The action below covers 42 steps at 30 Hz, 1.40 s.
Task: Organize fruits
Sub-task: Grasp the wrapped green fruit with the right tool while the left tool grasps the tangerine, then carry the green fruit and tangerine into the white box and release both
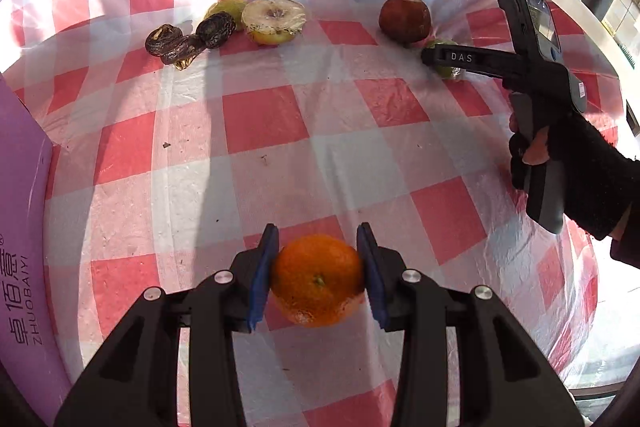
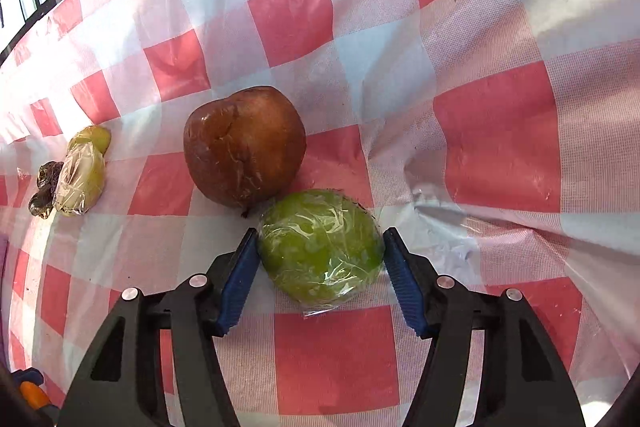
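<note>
My left gripper [image 1: 317, 277] is shut on an orange [image 1: 317, 279], held between its blue pads just above the checked tablecloth. My right gripper [image 2: 320, 271] straddles a green fruit wrapped in film [image 2: 320, 247]; the left pad touches it, the right pad stands a hair off, and the fruit rests on the cloth. In the left wrist view the right gripper [image 1: 440, 57] shows at far right, covering most of that green fruit [image 1: 448, 69]. A brown-red apple [image 2: 244, 147] lies just behind it, also in the left wrist view [image 1: 405, 19].
A cut apple half in film [image 1: 274, 21], a greenish fruit [image 1: 226, 9] and dark shrivelled fruits [image 1: 188, 37] lie at the far left of the table. A purple box [image 1: 24, 247] stands at the left edge. The red-white cloth [image 1: 320, 147] is wrinkled at the right.
</note>
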### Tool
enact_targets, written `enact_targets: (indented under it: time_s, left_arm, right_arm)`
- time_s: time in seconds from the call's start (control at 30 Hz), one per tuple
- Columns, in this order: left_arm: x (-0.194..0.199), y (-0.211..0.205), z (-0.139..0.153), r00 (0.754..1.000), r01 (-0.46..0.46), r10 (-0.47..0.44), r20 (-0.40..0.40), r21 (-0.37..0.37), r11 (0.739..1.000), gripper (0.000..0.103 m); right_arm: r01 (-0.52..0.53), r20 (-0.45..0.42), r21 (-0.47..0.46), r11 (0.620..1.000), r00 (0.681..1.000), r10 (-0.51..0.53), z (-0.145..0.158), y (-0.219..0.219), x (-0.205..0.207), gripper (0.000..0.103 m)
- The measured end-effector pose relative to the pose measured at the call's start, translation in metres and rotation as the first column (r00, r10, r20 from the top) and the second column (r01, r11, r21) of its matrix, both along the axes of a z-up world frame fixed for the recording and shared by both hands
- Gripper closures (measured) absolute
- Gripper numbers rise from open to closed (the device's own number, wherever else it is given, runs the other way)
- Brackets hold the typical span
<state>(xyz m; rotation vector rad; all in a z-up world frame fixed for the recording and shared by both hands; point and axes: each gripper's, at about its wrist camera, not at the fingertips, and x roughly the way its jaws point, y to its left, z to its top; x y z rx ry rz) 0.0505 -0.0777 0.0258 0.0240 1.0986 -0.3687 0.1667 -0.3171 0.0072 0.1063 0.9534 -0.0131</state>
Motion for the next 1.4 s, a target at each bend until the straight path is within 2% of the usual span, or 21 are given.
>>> enact_targets:
  time_s: [0.13, 0.3, 0.5, 0.63, 0.77, 0.93, 1.13, 1.4]
  left_arm:
    - [-0.034, -0.010, -0.003, 0.998, 0.065, -0.065, -0.021, -0.002, 0.998, 0.063]
    - [-0.052, -0.011, 0.000, 0.994, 0.106, -0.105, -0.014, 0.015, 0.994, 0.063]
    - [-0.059, -0.002, 0.017, 0.990, 0.139, -0.139, 0.022, 0.012, 0.990, 0.063]
    - [-0.065, 0.010, 0.028, 0.987, 0.159, -0.159, 0.029, -0.015, 0.987, 0.063]
    - [-0.072, 0.027, 0.055, 0.978, 0.190, -0.185, 0.098, -0.045, 0.981, 0.063]
    - [-0.074, 0.066, 0.090, 0.974, 0.165, -0.144, 0.175, -0.113, 0.980, 0.063]
    - [-0.075, 0.133, 0.125, 0.971, 0.092, -0.044, 0.237, -0.196, 0.976, 0.063]
    - [-0.078, 0.233, 0.148, 0.956, -0.042, 0.116, 0.270, -0.264, 0.964, 0.063]
  right_arm:
    - [-0.005, -0.027, 0.034, 0.999, 1.000, 0.006, 0.004, 0.010, -0.060, 0.042]
    - [-0.032, -0.081, 0.087, 0.996, 0.996, 0.039, 0.010, 0.027, -0.125, 0.042]
    - [-0.112, -0.123, 0.108, 0.988, 0.984, 0.125, 0.007, 0.058, -0.166, 0.042]
    - [-0.103, -0.121, 0.118, 0.988, 0.986, 0.117, 0.015, 0.078, -0.188, 0.042]
    - [-0.065, -0.121, 0.153, 0.986, 0.989, 0.084, 0.024, 0.097, -0.207, 0.042]
    - [-0.045, -0.093, 0.161, 0.986, 0.994, 0.060, 0.044, 0.127, -0.224, 0.042]
    - [-0.028, -0.048, 0.175, 0.984, 0.998, 0.037, 0.068, 0.166, -0.234, 0.042]
    - [-0.114, 0.052, 0.188, 0.975, 0.993, 0.106, 0.111, 0.239, -0.221, 0.042]
